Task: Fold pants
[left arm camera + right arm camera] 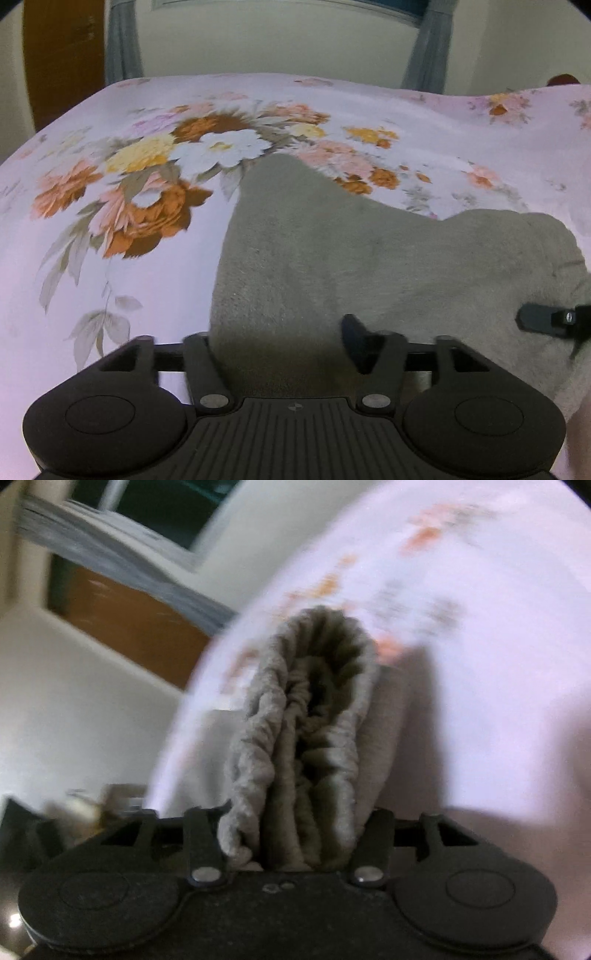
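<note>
Grey fleece pants (332, 251) lie on a pink floral bedsheet (110, 295). My left gripper (280, 328) stands open over their near edge. Its right finger (352, 336) rests on top of the cloth and the left one is hidden at the cloth's border. The right gripper (550, 319) shows at the far right, at the bunched end of the pants. In the right wrist view the gathered elastic waistband (317, 709) stands in loose folds between the jaws of my right gripper (295, 805). The folds have gaps and look unsqueezed, and they hide the fingers.
The bed's far edge meets a cream wall with grey curtains (123, 40) and a brown wooden door (62, 55) on the left. In the blurred right wrist view the sheet (480, 664) ends at the left, with small clutter (92, 805) on the floor below.
</note>
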